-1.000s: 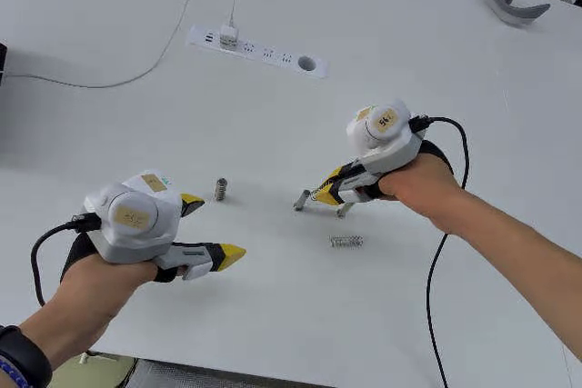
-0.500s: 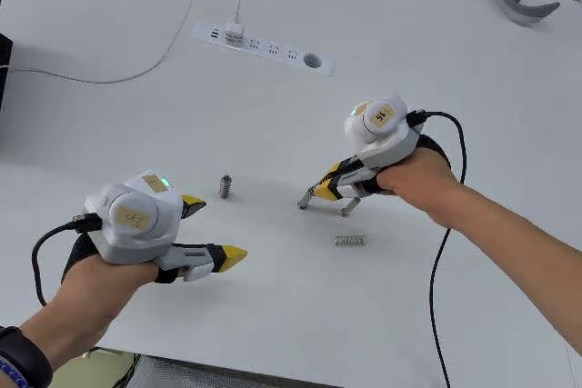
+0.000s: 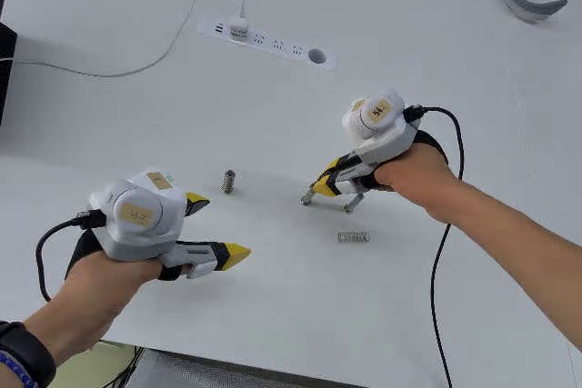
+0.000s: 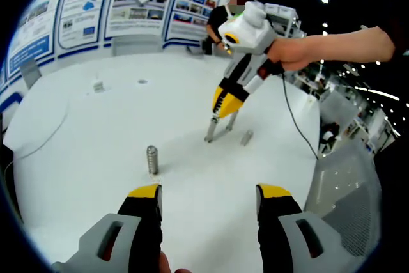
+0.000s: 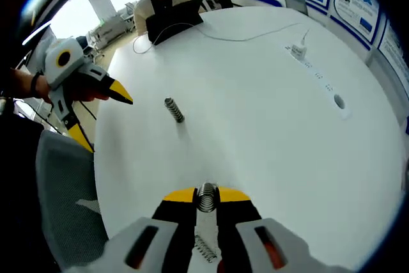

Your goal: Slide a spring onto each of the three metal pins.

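We note the right claw (image 3: 320,188) pinched on a small coiled steel spring (image 5: 205,199), its axis pointing down at the short grey metal pin (image 3: 308,197) just below. The left claw (image 3: 218,227) is wide open, empty and well apart.

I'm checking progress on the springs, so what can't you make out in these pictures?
Right gripper view: the spring clamped in the right gripper shows end-on; the jaws hide what is under it.
Head view: that gripper covers the top of the pin below it.
Head view: the lone pin is too small to show how low its coil sits.
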Demonstrator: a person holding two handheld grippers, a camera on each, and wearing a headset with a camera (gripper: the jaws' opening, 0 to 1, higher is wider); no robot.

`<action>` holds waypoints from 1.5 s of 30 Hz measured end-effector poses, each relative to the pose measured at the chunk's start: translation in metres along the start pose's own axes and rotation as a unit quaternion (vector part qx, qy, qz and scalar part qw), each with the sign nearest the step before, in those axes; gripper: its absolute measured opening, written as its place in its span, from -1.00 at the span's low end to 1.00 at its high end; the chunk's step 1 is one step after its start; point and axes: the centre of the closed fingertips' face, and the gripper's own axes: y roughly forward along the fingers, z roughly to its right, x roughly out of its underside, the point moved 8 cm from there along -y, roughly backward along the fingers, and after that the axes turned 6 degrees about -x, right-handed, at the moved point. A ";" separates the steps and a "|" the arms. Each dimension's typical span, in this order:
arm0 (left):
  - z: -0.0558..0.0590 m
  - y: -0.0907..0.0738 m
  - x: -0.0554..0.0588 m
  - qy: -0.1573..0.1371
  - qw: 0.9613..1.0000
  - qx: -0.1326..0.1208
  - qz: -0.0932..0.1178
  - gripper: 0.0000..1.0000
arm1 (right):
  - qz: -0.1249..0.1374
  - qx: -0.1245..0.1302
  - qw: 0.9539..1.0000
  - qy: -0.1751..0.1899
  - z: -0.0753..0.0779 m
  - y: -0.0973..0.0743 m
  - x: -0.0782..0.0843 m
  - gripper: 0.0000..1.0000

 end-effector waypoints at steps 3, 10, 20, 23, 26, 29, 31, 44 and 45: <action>-0.002 -0.001 0.001 -0.002 1.000 -0.001 0.000 0.21 | -0.001 -0.003 1.000 -0.002 0.000 0.002 -0.002 -0.74; -0.002 -0.004 -0.002 -0.008 1.000 -0.002 0.002 0.21 | -0.002 -0.003 1.000 -0.001 0.003 0.008 -0.002 -0.74; -0.002 -0.005 -0.002 -0.011 1.000 -0.002 0.001 0.21 | -0.005 -0.002 1.000 0.000 0.005 0.015 0.001 -0.74; -0.002 -0.006 -0.002 -0.013 1.000 -0.002 0.001 0.20 | -0.006 -0.002 1.000 0.000 0.005 0.017 0.002 -0.74; -0.004 -0.006 -0.001 -0.013 1.000 -0.002 0.001 0.20 | -0.007 -0.002 1.000 0.003 0.004 0.018 0.003 -0.74; -0.005 -0.007 -0.001 -0.014 1.000 -0.003 0.001 0.20 | -0.007 -0.001 1.000 0.002 0.004 0.020 0.003 -0.74; -0.005 -0.007 -0.001 -0.014 1.000 -0.004 0.001 0.19 | -0.007 0.000 1.000 0.000 0.003 0.021 0.003 -0.74; -0.006 -0.006 -0.002 -0.015 1.000 -0.004 0.002 0.18 | -0.015 0.020 0.999 -0.044 -0.006 0.022 0.002 -0.74; -0.006 -0.006 -0.002 -0.014 1.000 -0.004 0.002 0.18 | -0.013 0.022 0.999 -0.045 -0.004 0.022 0.002 -0.74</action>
